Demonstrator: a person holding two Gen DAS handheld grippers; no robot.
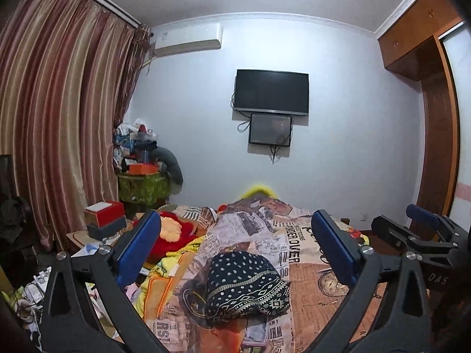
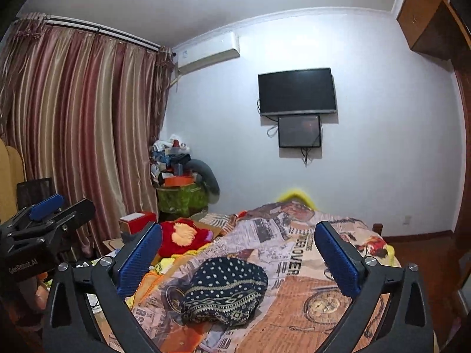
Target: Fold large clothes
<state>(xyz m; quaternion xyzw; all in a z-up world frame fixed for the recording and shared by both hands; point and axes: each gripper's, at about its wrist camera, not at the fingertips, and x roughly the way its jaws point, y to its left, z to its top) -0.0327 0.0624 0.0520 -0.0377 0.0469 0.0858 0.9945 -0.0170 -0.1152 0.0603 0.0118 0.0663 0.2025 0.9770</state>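
Garment: dark dotted folded garment [image 1: 245,285], a rounded bundle on the newsprint bedspread [image 1: 318,297], lower centre of frame; patterned border toward bottom, long axis roughly left to right.
Left gripper [image 1: 235,253]: spread wide, nothing held; bundle just below and between the blue pads, untouched.
Right gripper [image 2: 238,257]: spread wide, empty; bundle [image 2: 225,291] low centre, apart from pads.
Edges: red plush [image 1: 173,232] at left; bare bedspread right of bundle.

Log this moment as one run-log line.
left hand-held gripper: open, empty | right hand-held gripper: open, empty | dotted dark garment: folded bundle on bedspread, untouched
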